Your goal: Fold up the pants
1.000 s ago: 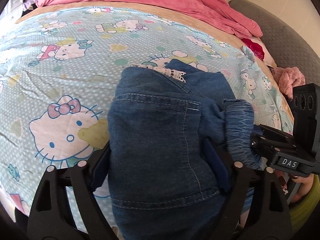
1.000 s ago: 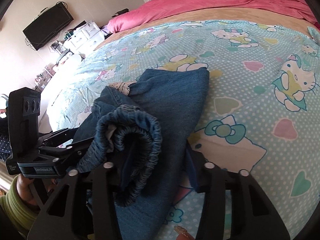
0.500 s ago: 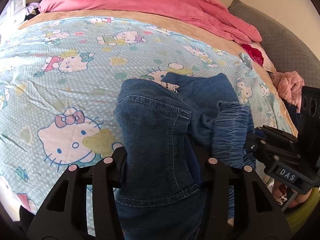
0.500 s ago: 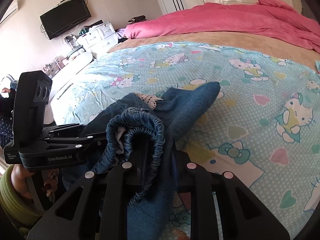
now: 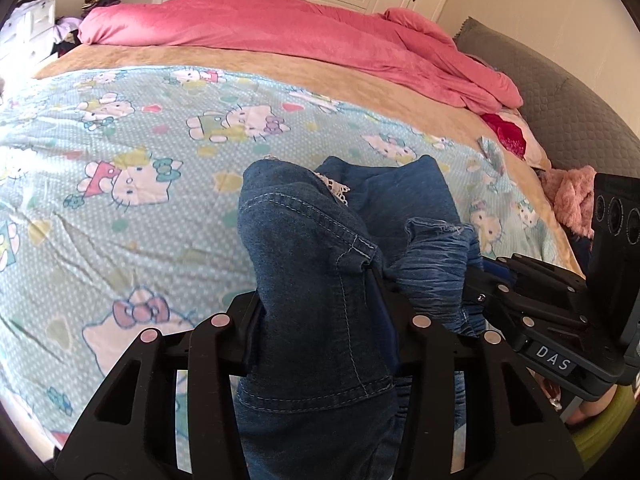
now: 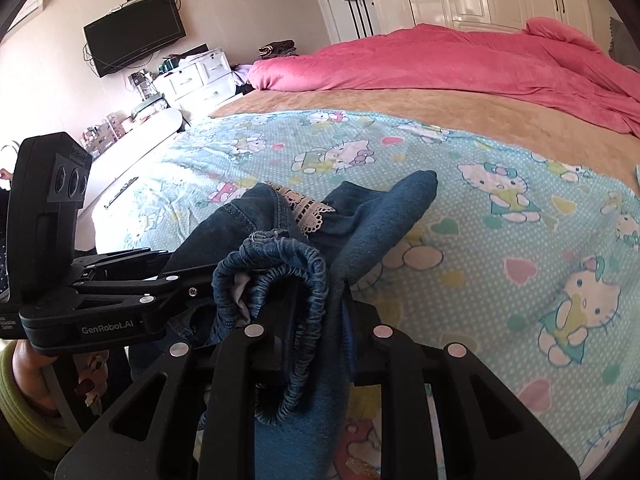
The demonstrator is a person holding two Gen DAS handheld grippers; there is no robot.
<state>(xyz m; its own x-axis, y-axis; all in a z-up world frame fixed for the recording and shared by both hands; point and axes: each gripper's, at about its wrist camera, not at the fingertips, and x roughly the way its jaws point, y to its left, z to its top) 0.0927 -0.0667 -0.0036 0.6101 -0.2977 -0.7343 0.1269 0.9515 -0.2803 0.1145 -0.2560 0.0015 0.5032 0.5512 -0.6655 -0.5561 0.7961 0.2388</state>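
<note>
- The pants, dark blue denim with pale stitched seams, a gathered elastic waistband and a strip of white lace trim, are bunched near the bed's front edge, on a pale blue dotted sheet printed with cartoon cats, hearts and bows
- The left gripper, of black plastic with round metal studs, is seen clamped on a thick fold of denim; its jaws have just been closing, with cloth between them
- The right gripper is likewise clamped on the ruched waistband roll, its jaws also just drawn in onto it
- "DAS" is read on the right gripper's side in the left wrist view; "GenRobot.AI" is read on the left gripper's side in the right wrist view
- A rumpled pink quilt is heaped along the far edge on a tan blanket; a grey quilted headboard bounds the bed's right edge
</note>
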